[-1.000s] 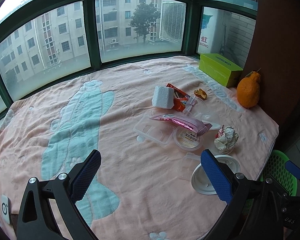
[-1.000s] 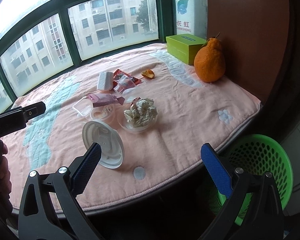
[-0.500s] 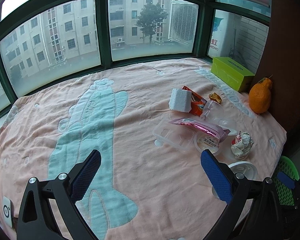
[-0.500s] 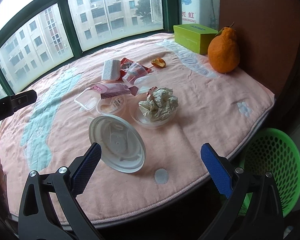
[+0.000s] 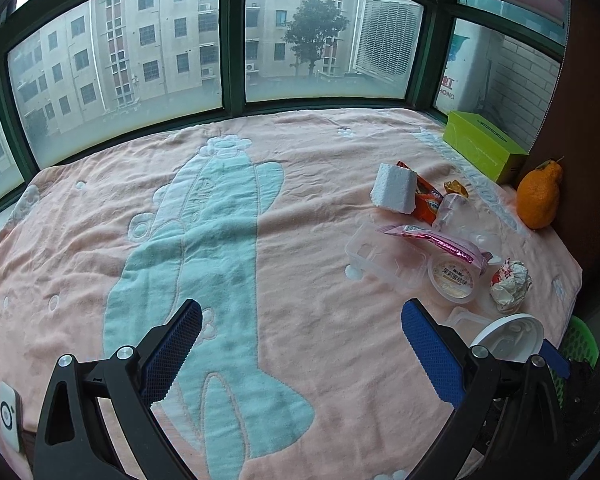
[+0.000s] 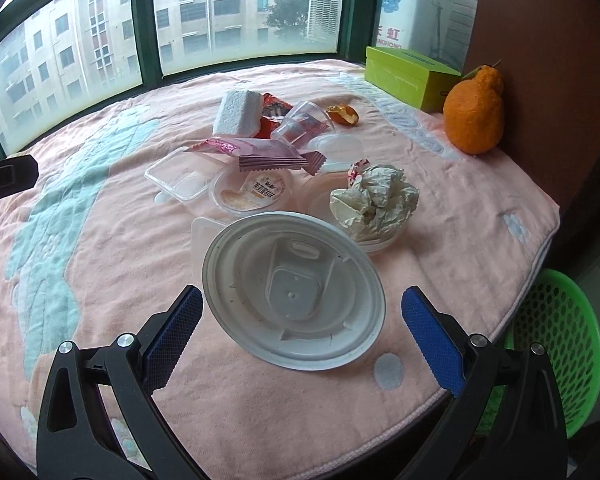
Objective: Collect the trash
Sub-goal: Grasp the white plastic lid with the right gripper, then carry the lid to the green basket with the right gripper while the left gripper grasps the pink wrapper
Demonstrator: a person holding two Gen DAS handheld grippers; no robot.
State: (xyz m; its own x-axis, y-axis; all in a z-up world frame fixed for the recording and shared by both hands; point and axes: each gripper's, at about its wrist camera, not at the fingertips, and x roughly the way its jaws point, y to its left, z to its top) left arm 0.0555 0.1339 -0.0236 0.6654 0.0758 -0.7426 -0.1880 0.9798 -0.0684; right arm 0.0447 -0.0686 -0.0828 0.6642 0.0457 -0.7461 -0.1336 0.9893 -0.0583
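As right tongs (image 6: pixel 302 320) are brought closer than a second ago, white lid (image 6: pixel 292 292) is now framed between wide-spread, empty jaws, lower centre of frame. Left tongs (image 5: pixel 302 338) wide, empty, drawn back over blanket (image 5: pixel 220 240). Green basket (image 6: pixel 560 344) lower right. First pick judged imminent.

Pink blanket (image 5: pixel 300 200) carries trash pile (image 6: pixel 260 184), orange (image 6: pixel 474 116).

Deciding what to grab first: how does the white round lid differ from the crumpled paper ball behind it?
The lid is a wide, flat, rigid-looking disc; the paper ball is a small, lumpy wad. The lid lies on the blanket nearest the right tool, between its open fingers; the paper ball sits farther back in a clear dish. Both are whitish trash.
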